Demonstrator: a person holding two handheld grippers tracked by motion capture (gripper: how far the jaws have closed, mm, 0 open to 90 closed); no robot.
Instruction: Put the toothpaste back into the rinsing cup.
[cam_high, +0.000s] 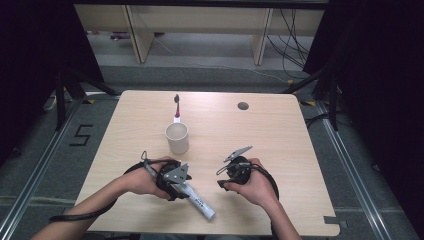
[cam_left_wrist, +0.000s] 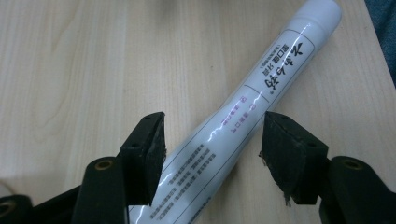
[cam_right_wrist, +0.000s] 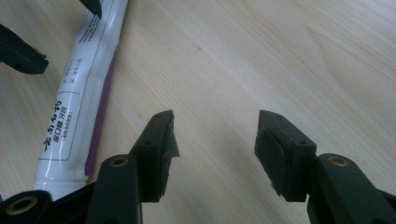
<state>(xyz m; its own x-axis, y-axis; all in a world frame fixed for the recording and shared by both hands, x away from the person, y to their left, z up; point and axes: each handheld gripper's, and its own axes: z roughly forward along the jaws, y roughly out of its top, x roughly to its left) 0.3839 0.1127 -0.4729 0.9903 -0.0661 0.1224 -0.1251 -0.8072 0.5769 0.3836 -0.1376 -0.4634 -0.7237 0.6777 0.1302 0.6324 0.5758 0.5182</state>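
Pale wood table (cam_high: 280, 145) (dark room) bears toothpaste tube (cam_high: 200, 202).

White toothpaste tube (cam_left_wrist: 224, 126) we see lying flat on wooden table (cam_high: 280, 135), near front edge, set diagonally; black and purple print on body, rounded cap end intact, closed.

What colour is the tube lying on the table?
White with dark print and a purple stripe along its side; the tube shows best in the right gripper view.
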